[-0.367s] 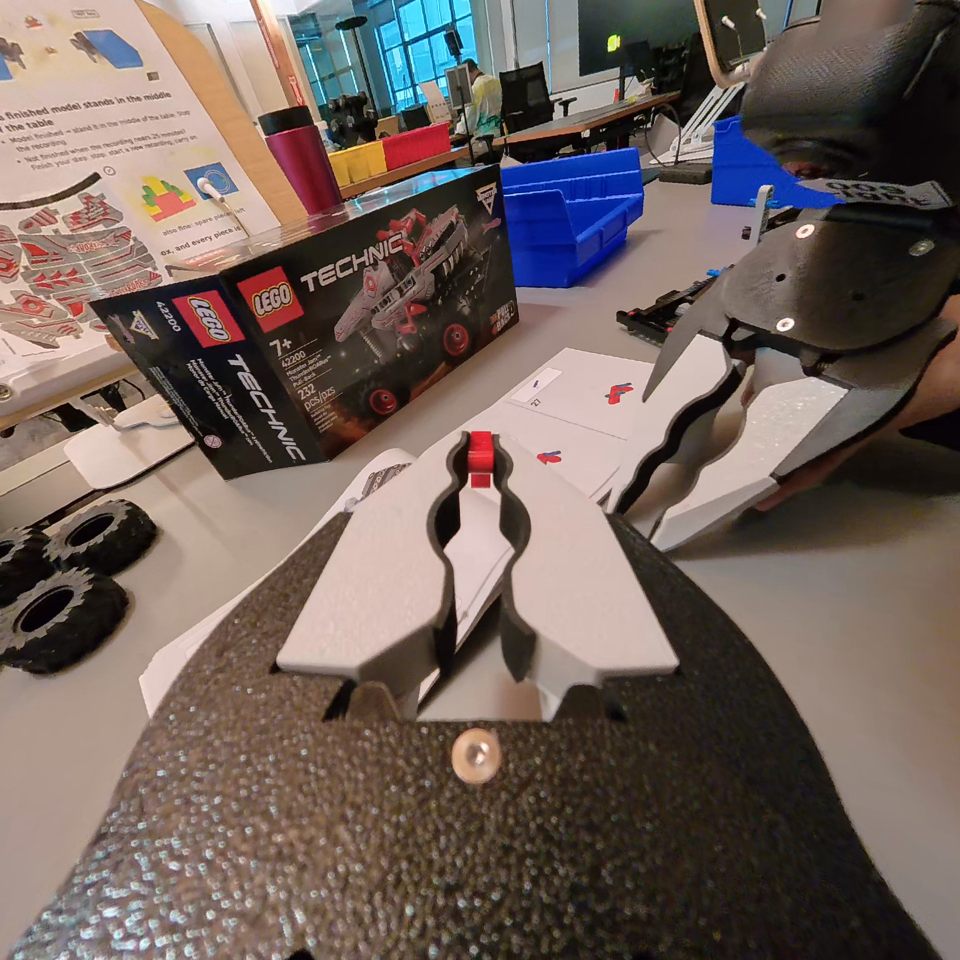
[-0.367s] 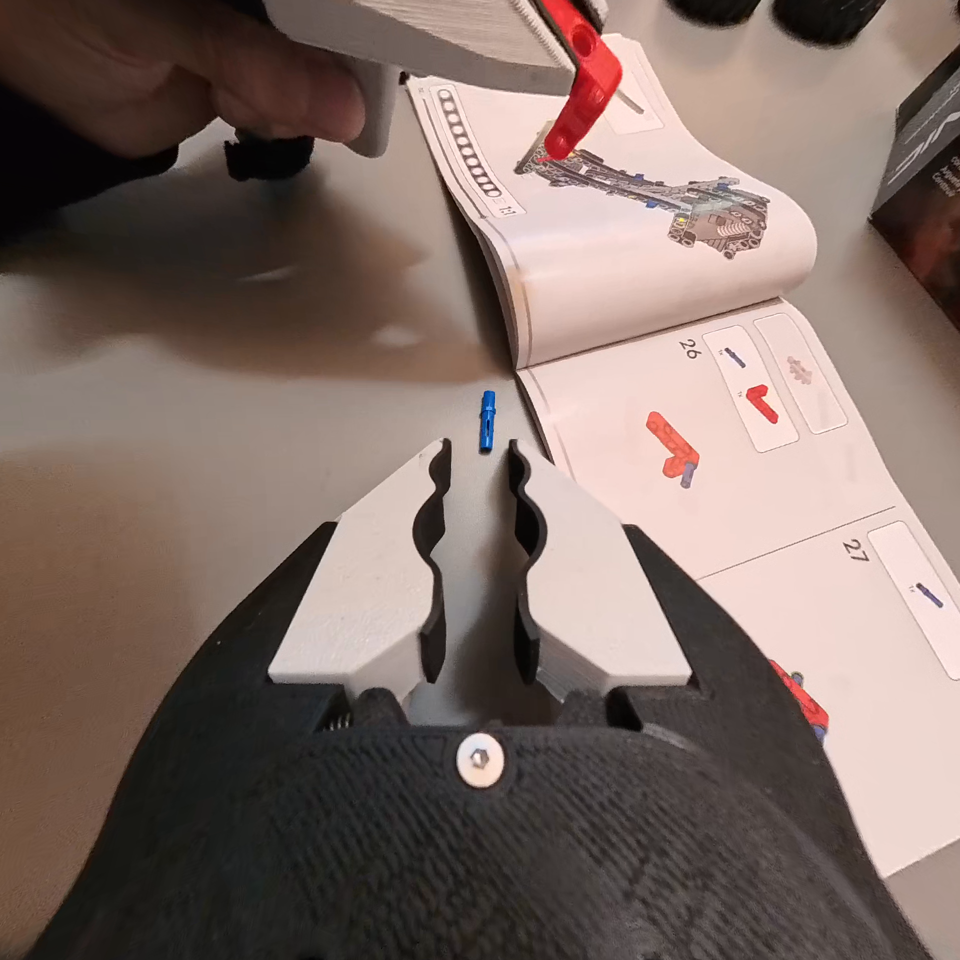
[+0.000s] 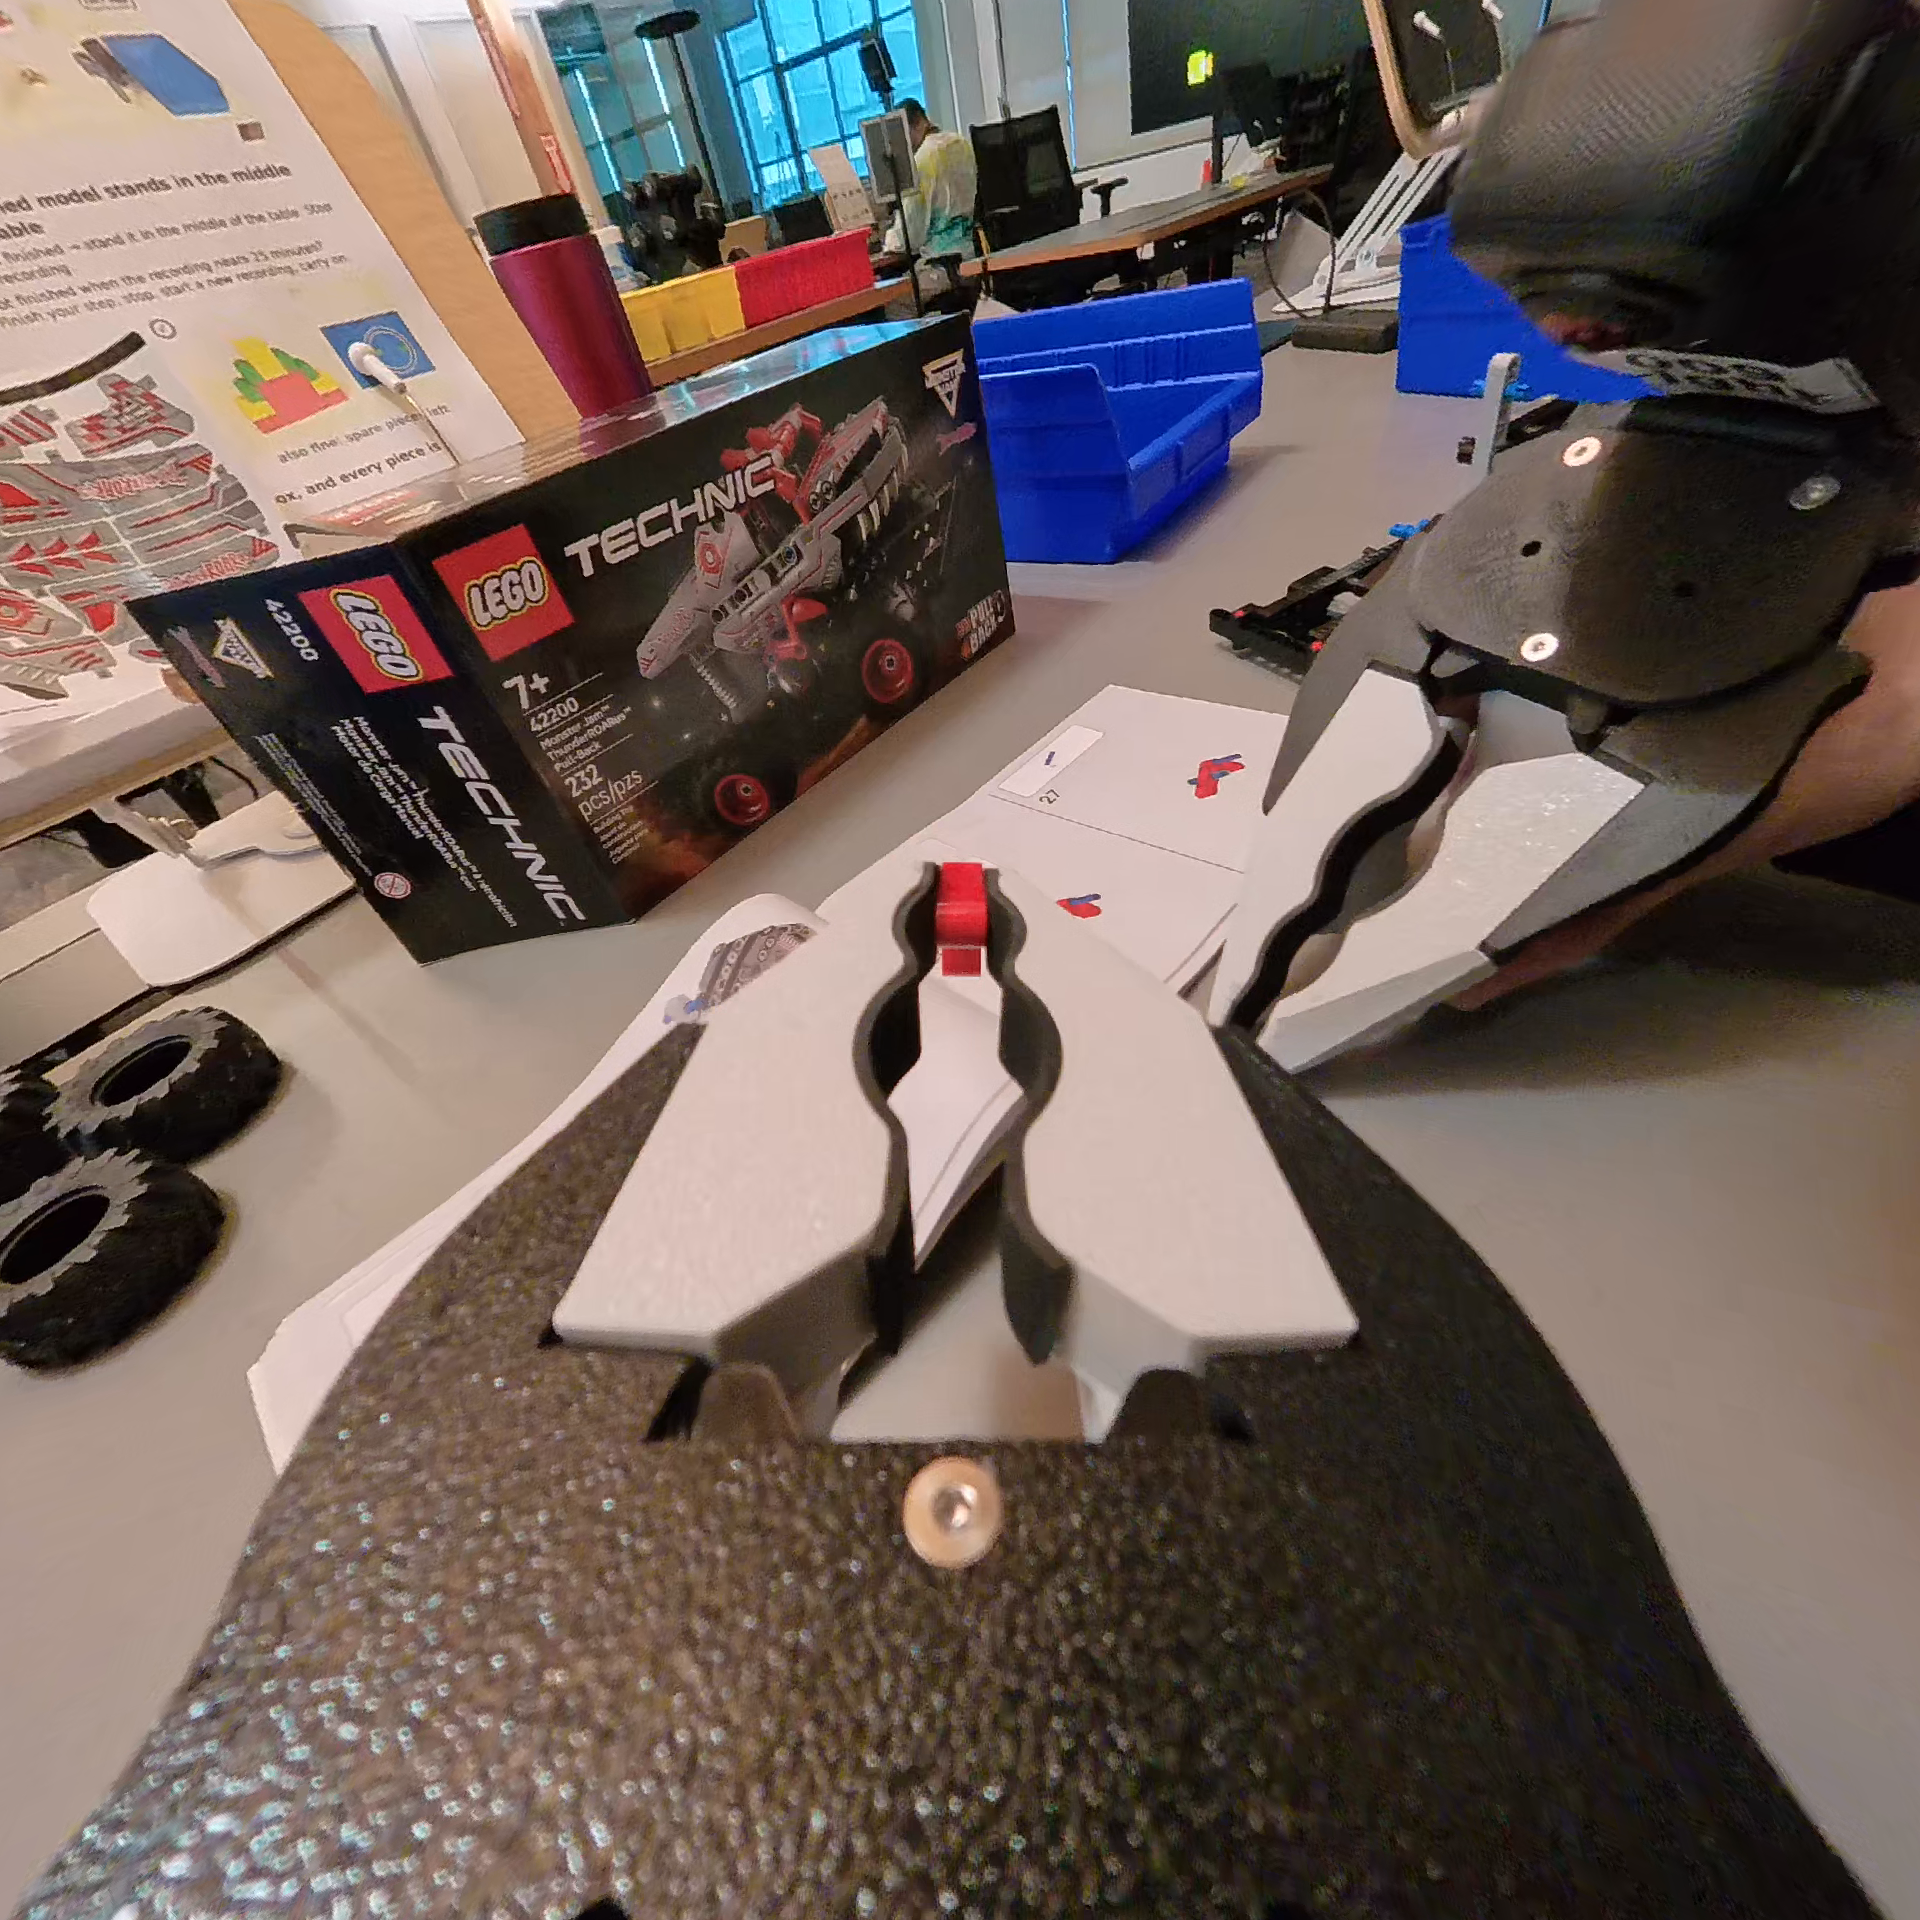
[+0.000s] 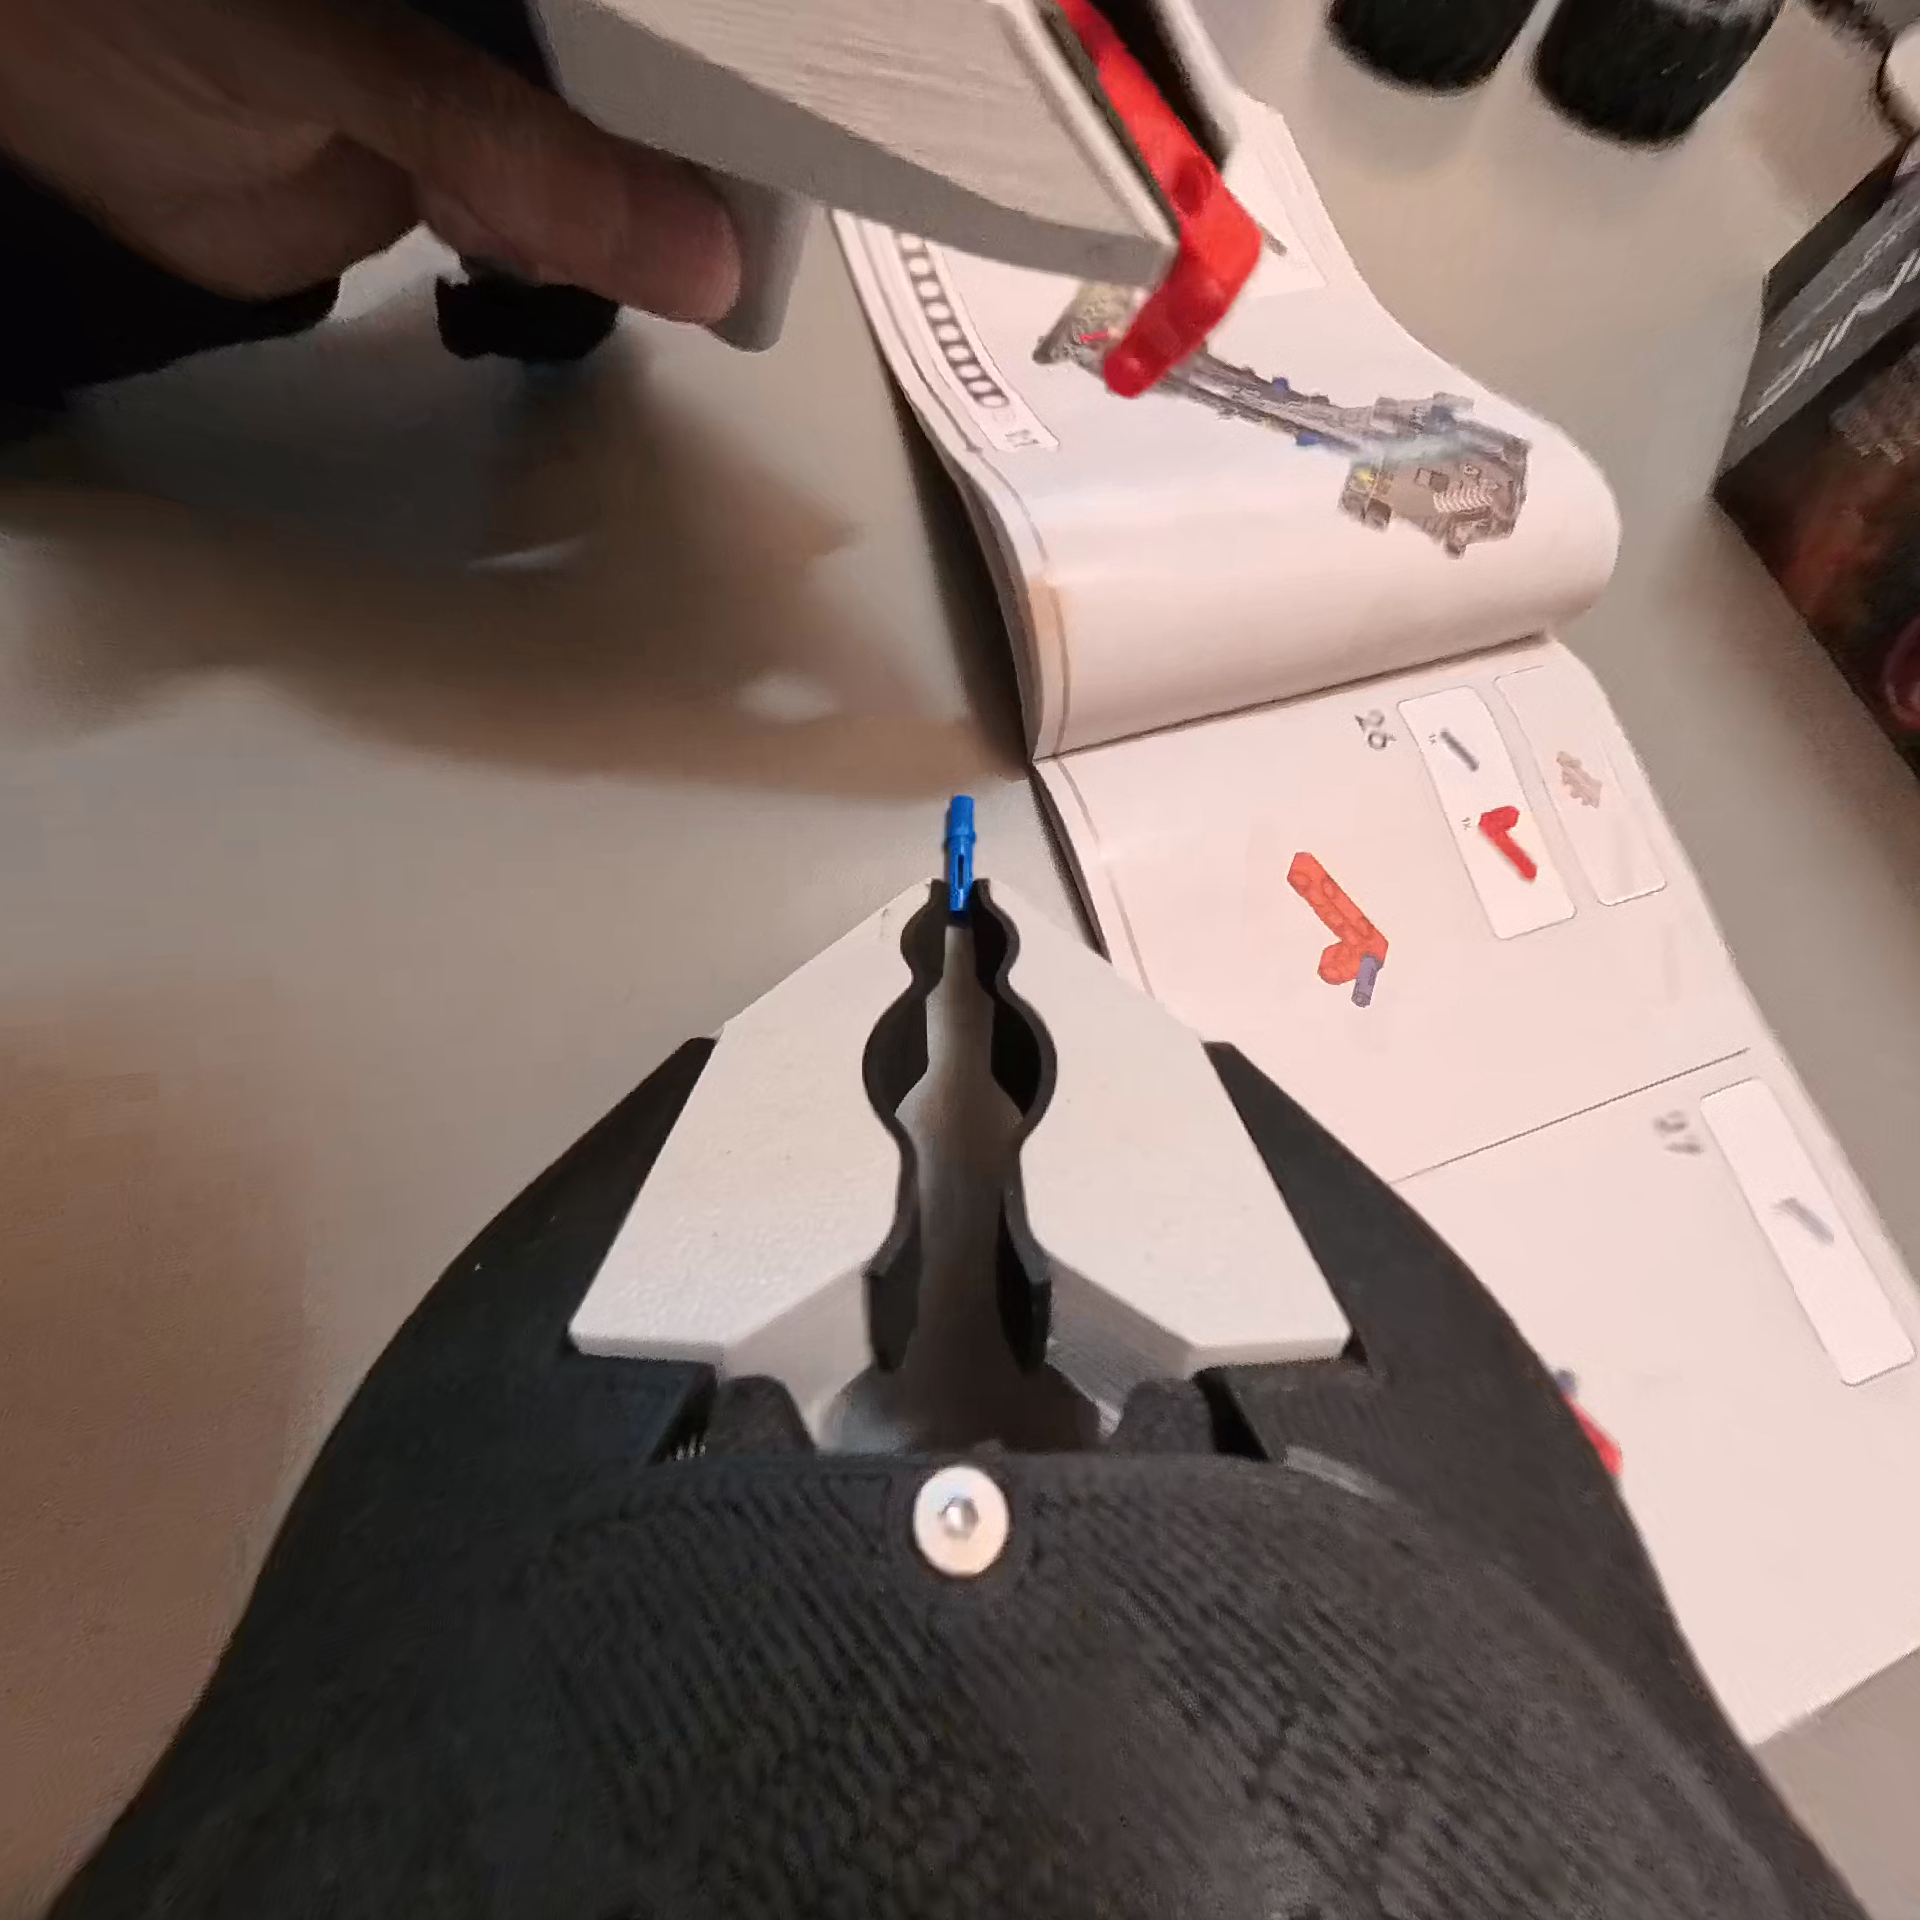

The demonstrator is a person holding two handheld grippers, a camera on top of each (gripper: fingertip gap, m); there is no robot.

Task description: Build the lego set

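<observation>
Left tongs [image 3: 958, 914]: closed on a red piece [image 3: 958, 906], pinched at the very tips and held above the open booklet [image 3: 1132, 800]. In the right wrist view the red piece is an angled beam with holes, hanging down from the tips.
Right tongs [image 4: 961, 896]: nearly closed, tips down at the table [image 4: 416, 831] and pinching the near end of a small blue pin [image 4: 958, 847]; the rest of the pin sticks out ahead of the tips.
Blue pin: on the grey table just left of the booklet's edge, touching neither page.
Booklet: lies open, one page curled up, drawings of red and blue parts on the flat page.
Set box [image 3: 582, 644]: black, standing behind the booklet.
Tyres [image 3: 114, 1174]: black, grouped on the table at the left.
Blue bins [image 3: 1122, 416]: farther back, beyond the box.
Partly built black frame [image 3: 1299, 613]: behind the right tongs, mostly hidden.
</observation>
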